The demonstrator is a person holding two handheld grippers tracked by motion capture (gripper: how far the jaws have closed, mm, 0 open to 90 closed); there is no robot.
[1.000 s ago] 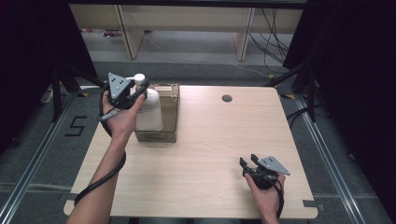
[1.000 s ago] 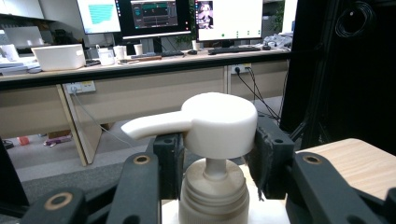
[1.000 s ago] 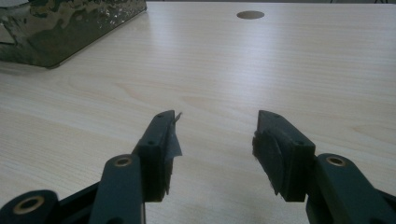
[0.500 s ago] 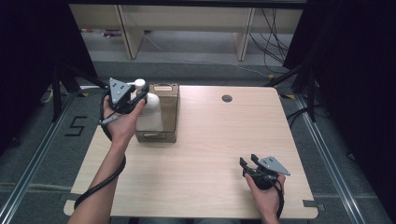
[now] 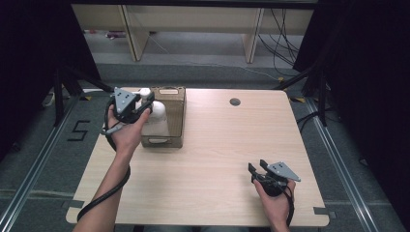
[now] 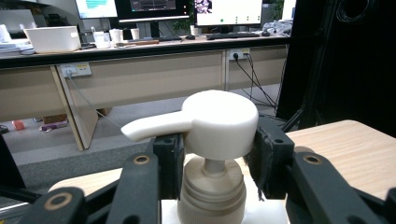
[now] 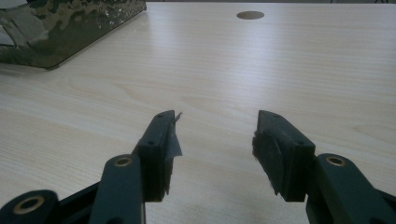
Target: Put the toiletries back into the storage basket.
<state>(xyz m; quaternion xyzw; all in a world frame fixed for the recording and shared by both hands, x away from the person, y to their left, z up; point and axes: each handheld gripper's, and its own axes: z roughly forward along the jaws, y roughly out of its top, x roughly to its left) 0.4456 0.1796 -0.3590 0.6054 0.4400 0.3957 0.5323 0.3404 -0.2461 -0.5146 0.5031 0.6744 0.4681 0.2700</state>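
A white pump bottle (image 5: pixel 155 120) hangs upright at the left side of a brown see-through box (image 5: pixel 175 104) on the wooden table (image 5: pixel 217 145); whether its base is inside the box I cannot tell. My left gripper (image 5: pixel 141 102) is shut on the bottle's pump head (image 6: pixel 219 123), one jaw pressing each side, with the spout pointing left in the left gripper view. My right gripper (image 5: pixel 257 166) rests low at the table's front right, open, with bare wood between its jaws (image 7: pixel 215 126). The box's corner (image 7: pixel 65 28) lies far off to its left.
A round cable hole (image 5: pixel 235 102) sits near the table's far edge, also seen as a dark hole (image 7: pixel 250 15) ahead of the right gripper. Desks with monitors and a white bin (image 6: pixel 51 38) stand beyond the table. Black frames flank both sides.
My left gripper and the pump bottle have shifted a little toward the near side and lower over the box. The right gripper has kept still.
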